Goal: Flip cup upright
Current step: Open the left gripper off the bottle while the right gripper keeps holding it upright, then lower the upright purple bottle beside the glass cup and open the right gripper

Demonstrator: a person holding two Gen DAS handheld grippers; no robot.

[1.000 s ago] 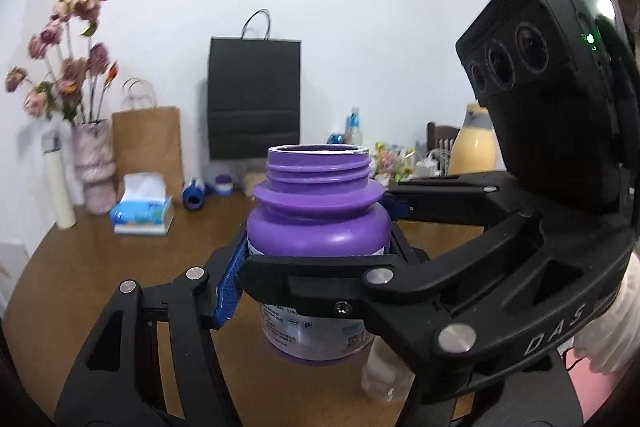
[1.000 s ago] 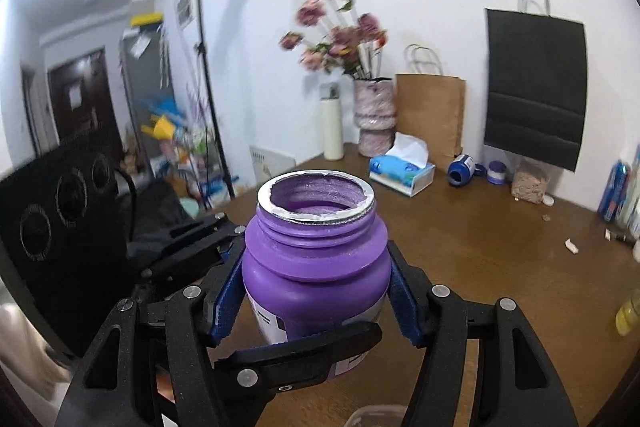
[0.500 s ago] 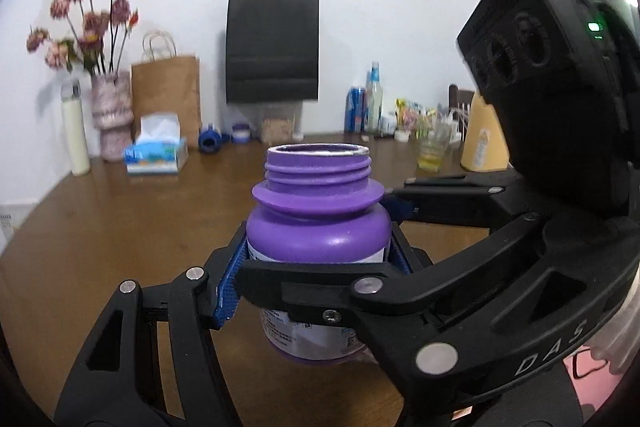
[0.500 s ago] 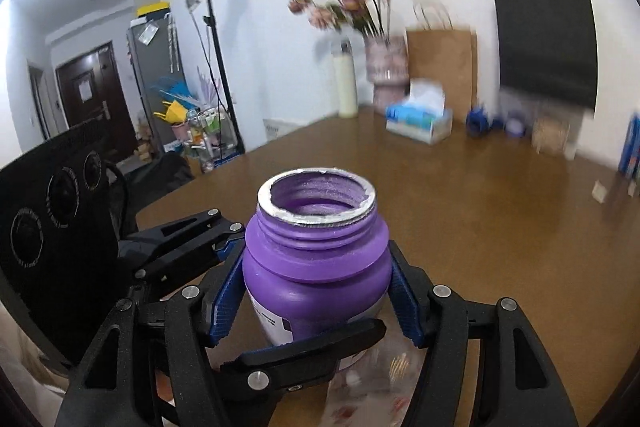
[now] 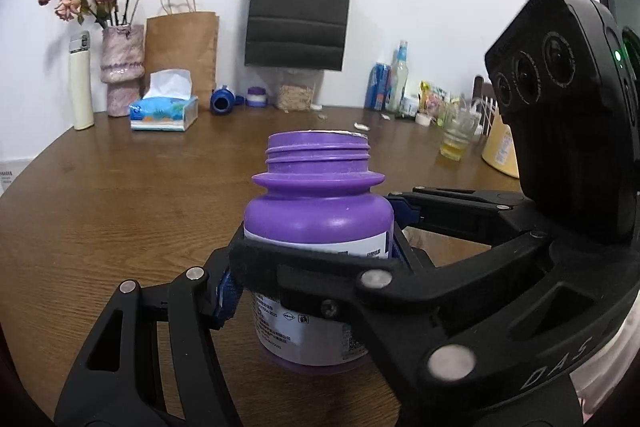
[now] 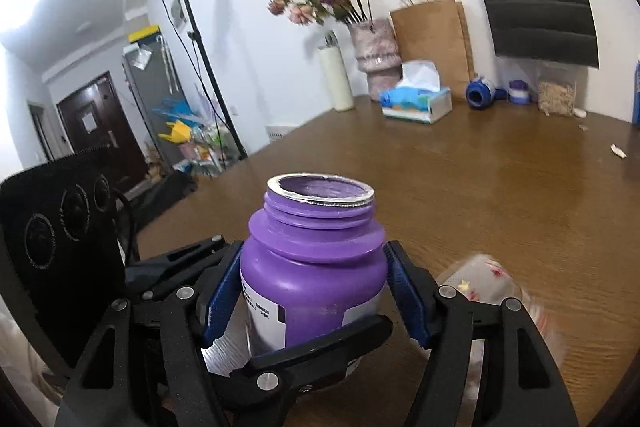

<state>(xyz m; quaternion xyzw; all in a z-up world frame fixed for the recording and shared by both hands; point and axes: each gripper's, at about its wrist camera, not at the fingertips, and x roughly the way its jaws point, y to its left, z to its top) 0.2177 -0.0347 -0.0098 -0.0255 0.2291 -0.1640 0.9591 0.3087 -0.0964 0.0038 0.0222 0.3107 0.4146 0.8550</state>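
— Purple plastic jar: position and hold?
— Upright, threaded mouth open to the top, base at or just above the wooden surface; contact cannot be confirmed. Left hand-held gripper and right hand-held gripper are both clamped on its body, blue pads against its sides, fingers crossing.
— And the cup?
— If the jar counts as the cup, it stands right way up. A clear patterned cup, blurred, appears to lie on its side just beside the right fingers.
— Recommended handling?
— Seat the jar flat and release one hand-held gripper at a time. Then take the clear cup by its wall and turn it mouth-up.
— Legible writing?
— "DAS" on the right unit's body. Jar label: small print, unreadable.
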